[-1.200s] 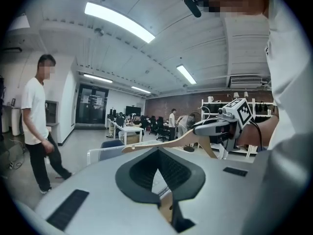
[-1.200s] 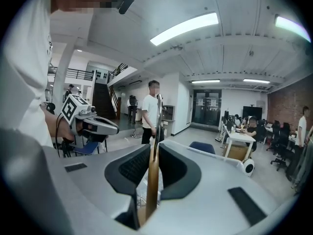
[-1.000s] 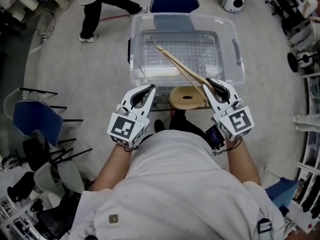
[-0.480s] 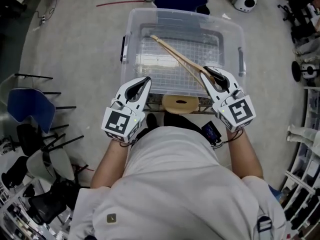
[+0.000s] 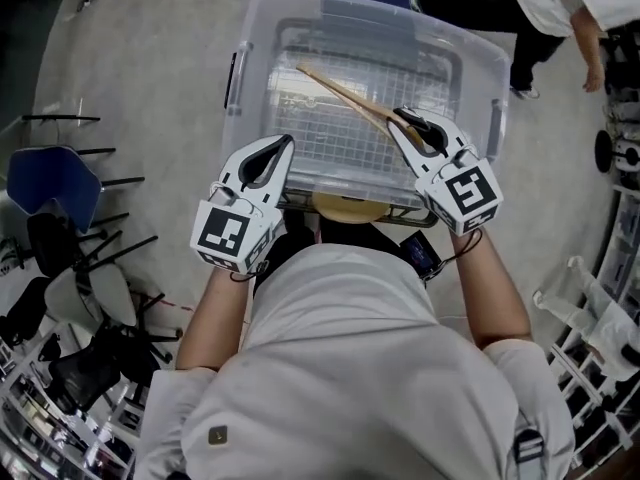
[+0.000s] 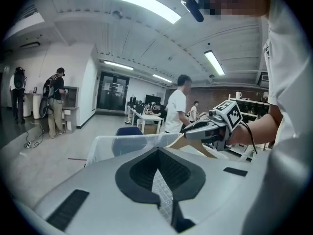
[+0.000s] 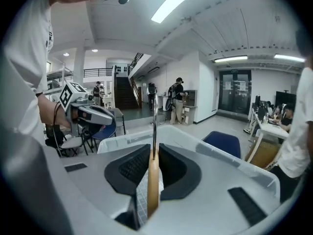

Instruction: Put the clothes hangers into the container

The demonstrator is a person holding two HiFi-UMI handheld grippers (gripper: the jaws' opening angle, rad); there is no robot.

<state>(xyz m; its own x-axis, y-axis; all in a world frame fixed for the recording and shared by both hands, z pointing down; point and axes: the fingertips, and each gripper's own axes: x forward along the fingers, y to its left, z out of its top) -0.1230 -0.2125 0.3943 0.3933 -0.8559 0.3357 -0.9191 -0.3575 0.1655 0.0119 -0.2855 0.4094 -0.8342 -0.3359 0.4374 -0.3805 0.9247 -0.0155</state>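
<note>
Right claw [image 5: 402, 120]: nearly shut, clamped on wooden hanger [image 5: 345, 90]. Dark ribbed pads squeeze flat tan wood from both sides. Hanger smooth, thin, long. Pokes out ahead of claw tips, over open container [image 5: 470, 48]. Cannot tell if far end touches bottom. Thin shiny metal hook [image 7: 155, 116] rises just past tips.

Left claw [image 5: 283, 143]: tips together, nothing inside, teardrop-shaped gap behind tips. Off to side of right claw, apart from it.

Container under both claws: big see-through plastic box, round corners, grid lines on bottom.
</note>
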